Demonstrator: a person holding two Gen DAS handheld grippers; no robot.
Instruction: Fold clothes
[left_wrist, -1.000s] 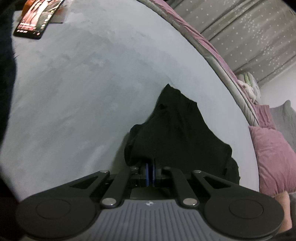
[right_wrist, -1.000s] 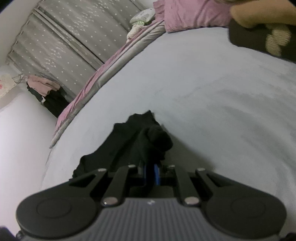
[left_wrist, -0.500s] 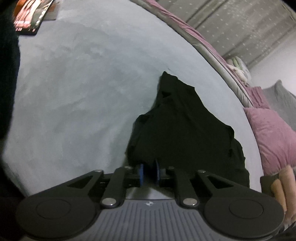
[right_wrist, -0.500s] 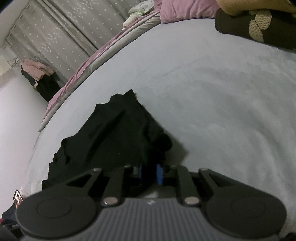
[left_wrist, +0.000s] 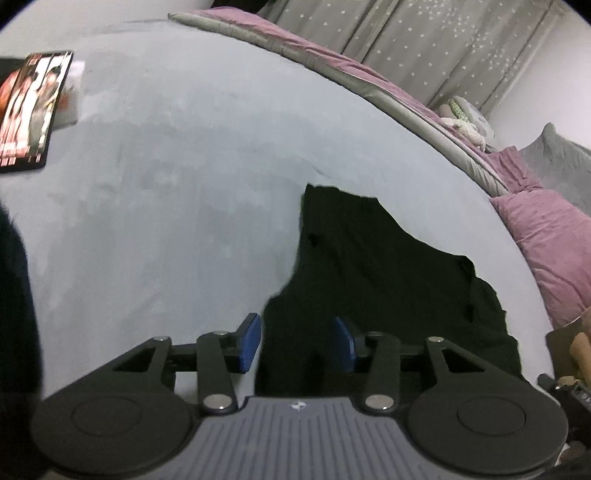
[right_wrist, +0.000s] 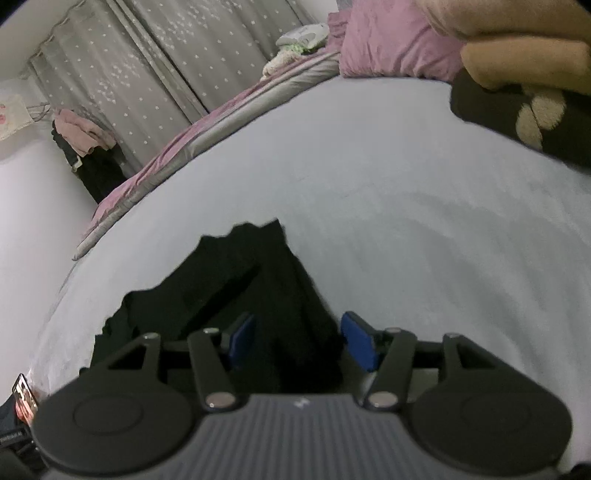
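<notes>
A black garment (left_wrist: 373, 273) lies spread on the pale grey bed cover (left_wrist: 166, 192), its near edge reaching down between my fingers. My left gripper (left_wrist: 295, 341) is open, blue pads apart, with a fold of the black cloth lying loose between them. In the right wrist view the same black garment (right_wrist: 236, 291) lies flat, and my right gripper (right_wrist: 299, 341) is open too, straddling its near corner without pinching it.
A phone (left_wrist: 29, 110) with a lit screen lies at the far left of the bed cover. A pink pillow (left_wrist: 554, 251) sits at the right. A person's foot in a dark sock (right_wrist: 524, 107) rests on the bed at upper right. Grey starred curtains (right_wrist: 177, 62) hang behind.
Both grippers were shut on the black garment's edge one second ago; both have opened and let the cloth drop flat onto the bed cover.
</notes>
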